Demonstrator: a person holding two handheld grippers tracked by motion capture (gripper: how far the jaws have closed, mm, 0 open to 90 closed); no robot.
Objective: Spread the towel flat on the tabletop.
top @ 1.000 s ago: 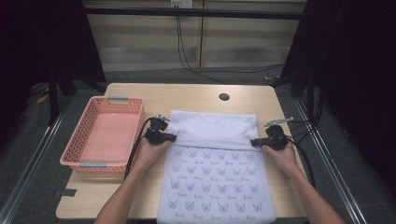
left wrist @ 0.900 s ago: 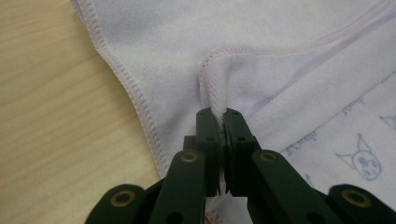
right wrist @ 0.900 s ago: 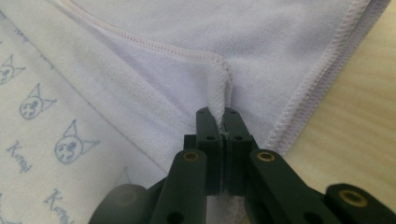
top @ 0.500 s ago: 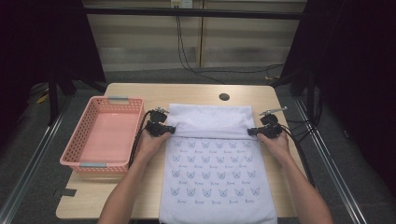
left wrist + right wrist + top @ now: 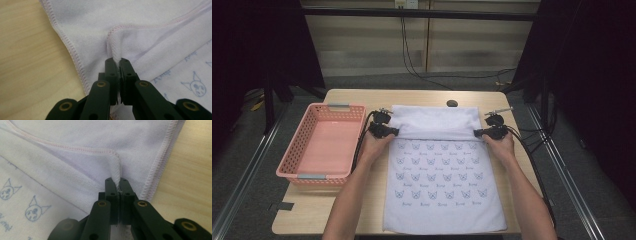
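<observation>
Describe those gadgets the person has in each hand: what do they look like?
Each tool, left and right, is small and black, with a black cable trailing back along the forearm. Up close, two flat black jaws sit on hinged black links with brass-coloured rivets. The forearms are bare, with no sleeves in sight.
</observation>
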